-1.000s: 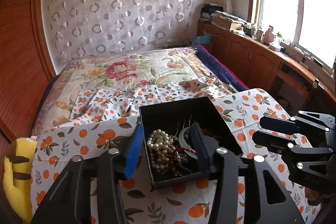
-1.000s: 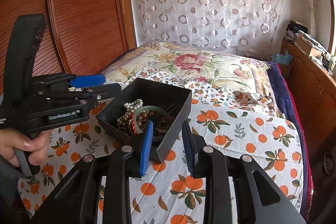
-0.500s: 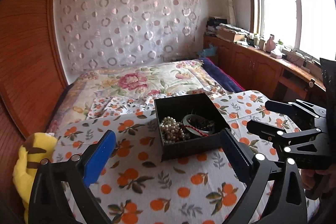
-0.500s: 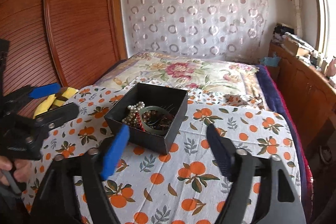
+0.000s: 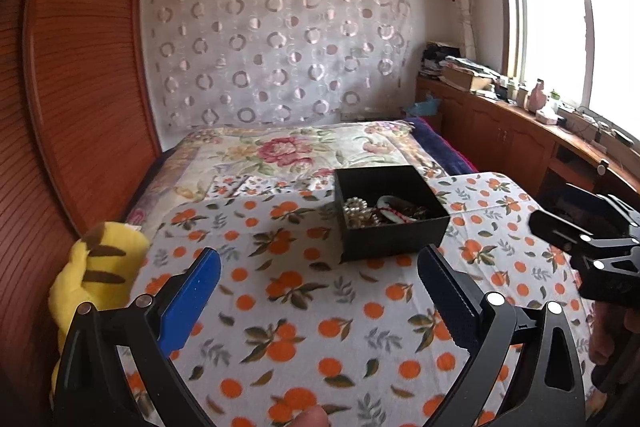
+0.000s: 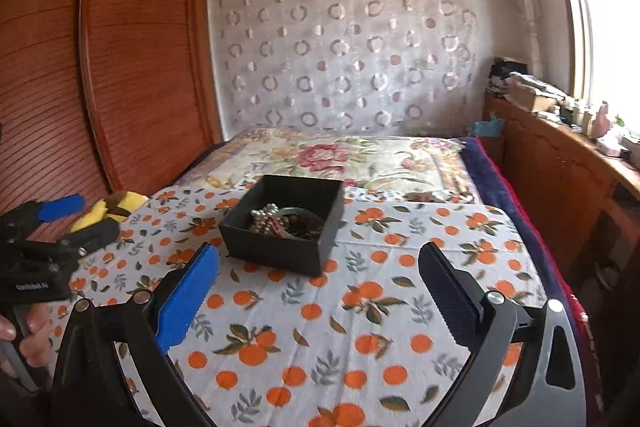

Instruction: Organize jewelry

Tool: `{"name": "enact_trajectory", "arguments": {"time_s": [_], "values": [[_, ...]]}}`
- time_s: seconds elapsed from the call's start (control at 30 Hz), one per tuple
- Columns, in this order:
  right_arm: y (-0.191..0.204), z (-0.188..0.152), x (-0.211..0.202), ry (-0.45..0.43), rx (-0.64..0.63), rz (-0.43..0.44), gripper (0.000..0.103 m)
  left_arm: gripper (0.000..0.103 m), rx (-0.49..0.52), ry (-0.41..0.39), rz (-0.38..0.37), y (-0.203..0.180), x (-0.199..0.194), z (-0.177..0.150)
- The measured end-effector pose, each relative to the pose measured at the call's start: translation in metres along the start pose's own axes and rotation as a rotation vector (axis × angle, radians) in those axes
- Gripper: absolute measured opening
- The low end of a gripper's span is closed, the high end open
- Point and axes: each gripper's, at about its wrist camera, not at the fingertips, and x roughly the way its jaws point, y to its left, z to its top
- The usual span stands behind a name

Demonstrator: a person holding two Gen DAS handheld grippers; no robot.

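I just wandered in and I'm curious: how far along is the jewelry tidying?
Apparently near the end, or paused. The pearls and other pieces lie piled in the black box on the orange-print cloth; I see none loose on it. Nothing is in hand: the left gripper and right gripper are open and empty, clear of the box. The pile looks unsorted.

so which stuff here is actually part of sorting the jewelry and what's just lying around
For the job:
- black box
- pearl beads inside it
- bangle inside it
- left gripper, open
- right gripper, open

Just lying about:
- yellow plush toy
- orange-print cloth
- floral quilt
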Motion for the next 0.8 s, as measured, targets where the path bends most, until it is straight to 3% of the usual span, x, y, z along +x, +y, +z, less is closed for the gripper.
{"name": "enact_trajectory", "arguments": {"time_s": [0.8], "values": [[0.003,-0.013,-0.021,-0.024,0.026,-0.006,0.101,0.095,-0.027,0.001,0.014,0.009,-0.015,-0.018]]}}
